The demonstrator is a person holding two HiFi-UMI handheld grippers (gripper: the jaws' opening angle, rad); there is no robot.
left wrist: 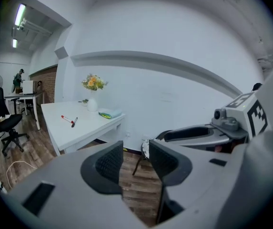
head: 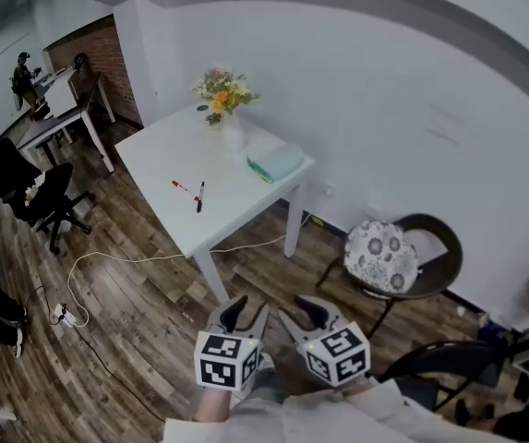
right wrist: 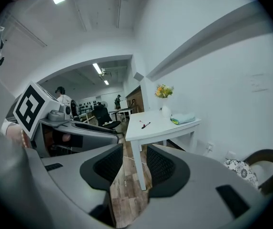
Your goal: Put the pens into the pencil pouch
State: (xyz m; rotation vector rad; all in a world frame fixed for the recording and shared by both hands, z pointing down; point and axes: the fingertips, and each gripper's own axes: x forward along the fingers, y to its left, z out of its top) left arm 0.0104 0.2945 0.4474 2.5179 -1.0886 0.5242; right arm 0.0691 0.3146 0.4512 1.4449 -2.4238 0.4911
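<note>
The white table sits upper centre, well apart from both tools. The pencil pouch lies near its right edge. The red pen and black pen lie mid-table, outside it. The left gripper and right gripper, lower centre, have jaws apart and empty, presumably readied for pickup. Only the gripper views confirm the bare gaps.

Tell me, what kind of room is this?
Likely an office or workroom: a white table with a red pen and a black pen, a swivel chair on the wood floor, and more desks at the back near a person.
</note>
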